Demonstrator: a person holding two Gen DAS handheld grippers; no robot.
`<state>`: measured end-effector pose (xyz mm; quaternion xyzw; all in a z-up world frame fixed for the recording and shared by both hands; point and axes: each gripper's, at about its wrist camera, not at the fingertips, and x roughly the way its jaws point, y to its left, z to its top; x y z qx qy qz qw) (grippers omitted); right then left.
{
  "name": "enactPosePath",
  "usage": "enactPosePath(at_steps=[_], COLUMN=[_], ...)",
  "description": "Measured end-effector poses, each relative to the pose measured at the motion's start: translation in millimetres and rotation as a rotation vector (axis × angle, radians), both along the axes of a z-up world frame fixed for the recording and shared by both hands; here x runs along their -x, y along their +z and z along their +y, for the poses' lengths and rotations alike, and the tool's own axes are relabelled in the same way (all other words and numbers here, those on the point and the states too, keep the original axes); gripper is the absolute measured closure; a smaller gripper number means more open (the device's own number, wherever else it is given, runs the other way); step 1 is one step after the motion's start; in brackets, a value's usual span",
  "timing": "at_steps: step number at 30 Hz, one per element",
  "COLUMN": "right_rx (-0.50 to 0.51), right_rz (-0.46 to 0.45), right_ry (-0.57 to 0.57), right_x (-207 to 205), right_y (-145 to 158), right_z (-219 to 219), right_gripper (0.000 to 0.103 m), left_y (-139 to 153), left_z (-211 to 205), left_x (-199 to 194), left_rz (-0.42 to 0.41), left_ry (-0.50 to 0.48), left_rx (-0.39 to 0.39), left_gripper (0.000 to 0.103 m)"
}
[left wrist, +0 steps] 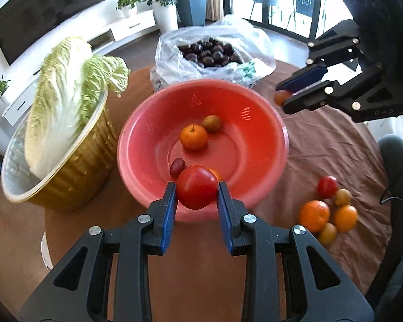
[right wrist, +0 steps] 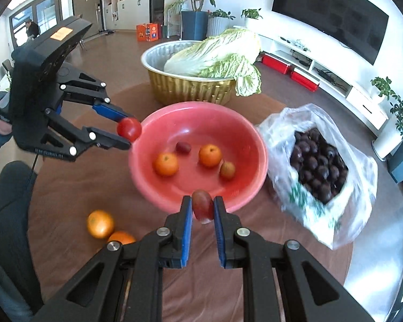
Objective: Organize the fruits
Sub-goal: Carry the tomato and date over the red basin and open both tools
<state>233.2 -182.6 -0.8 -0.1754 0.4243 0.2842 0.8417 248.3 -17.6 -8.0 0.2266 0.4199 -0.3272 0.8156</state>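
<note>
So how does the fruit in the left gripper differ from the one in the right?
The tomato in the left gripper is round and bright red; the small red fruit in the right gripper is oblong and a duller, darker red. The tomato spreads its jaws wider than the small fruit does. Both are clamped and held at the red basin rim.

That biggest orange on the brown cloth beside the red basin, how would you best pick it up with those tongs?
Grip the round orange citrus fruit across its widest middle, coming straight down from above. It is a smooth ball, and smaller fruits press against it on the side away from the red plastic basin, so a sideways approach looks likely to knock them.
</note>
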Motion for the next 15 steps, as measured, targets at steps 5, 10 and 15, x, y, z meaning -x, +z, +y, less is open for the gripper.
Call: enactPosePath(at_steps=[5,10,15], right_rx=[0.035,0.056,0.062], right_rz=[0.045,0.084,0.094], right_ry=[-0.008,-0.021,-0.032], right_x=[-30.7,-46.6,-51.6], right_y=[-24.3,-45.1,-51.1], right_z=[13.8,16.9,18.1], right_gripper=[0.086,0.086,0.085], left_y=[-18.9,-33.4,-37.5], left_z=[-7.9,-15.9,-20.5], left_x=[-26.6,-37.4,-42.5], left_rz=[0.032,0.048,0.044], left_ry=[0.011,0.002,0.01], left_rx=[-0.021,-0.047,-0.054], left_gripper=[0.075,0.075,0.075])
